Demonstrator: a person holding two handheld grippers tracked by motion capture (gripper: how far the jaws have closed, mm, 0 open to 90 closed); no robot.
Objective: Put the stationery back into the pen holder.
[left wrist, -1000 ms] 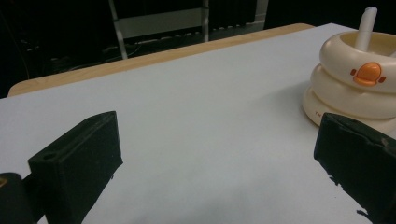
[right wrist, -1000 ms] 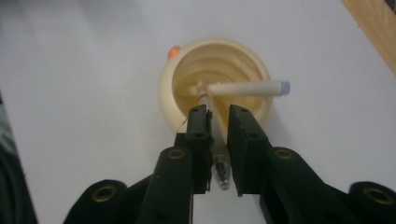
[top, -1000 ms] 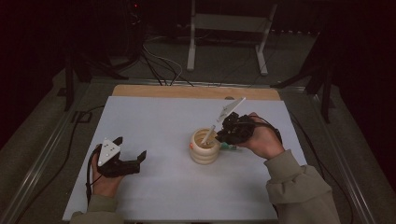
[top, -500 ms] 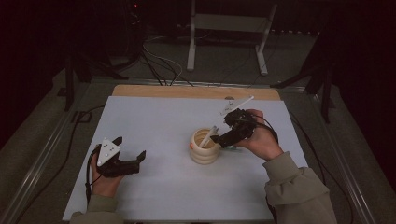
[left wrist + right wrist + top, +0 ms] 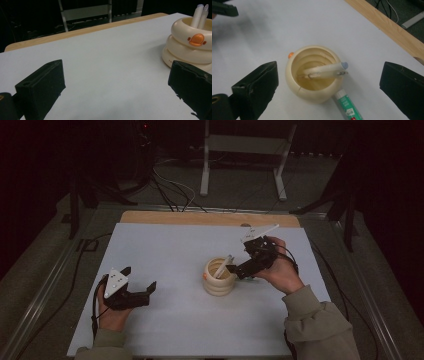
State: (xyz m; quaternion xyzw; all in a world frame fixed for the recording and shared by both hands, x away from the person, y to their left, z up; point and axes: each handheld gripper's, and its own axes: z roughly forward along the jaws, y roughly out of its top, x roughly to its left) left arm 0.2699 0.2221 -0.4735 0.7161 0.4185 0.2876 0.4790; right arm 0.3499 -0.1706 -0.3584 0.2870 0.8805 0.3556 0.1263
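The left gripper (image 5: 137, 279) is held low at the near left, jaws spread wide. The right gripper (image 5: 239, 270) is angled leftward, its jaws just opened, nothing gripped.

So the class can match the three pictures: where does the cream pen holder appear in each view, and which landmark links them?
High view: the cream pen holder stands at centre, just left of the right gripper.
Left gripper view: far right, in the upper half, orange beak facing the camera.
Right gripper view: centre, seen from above, pens leaning inside.
Shared landmark: the wooden strip along the table's far edge.
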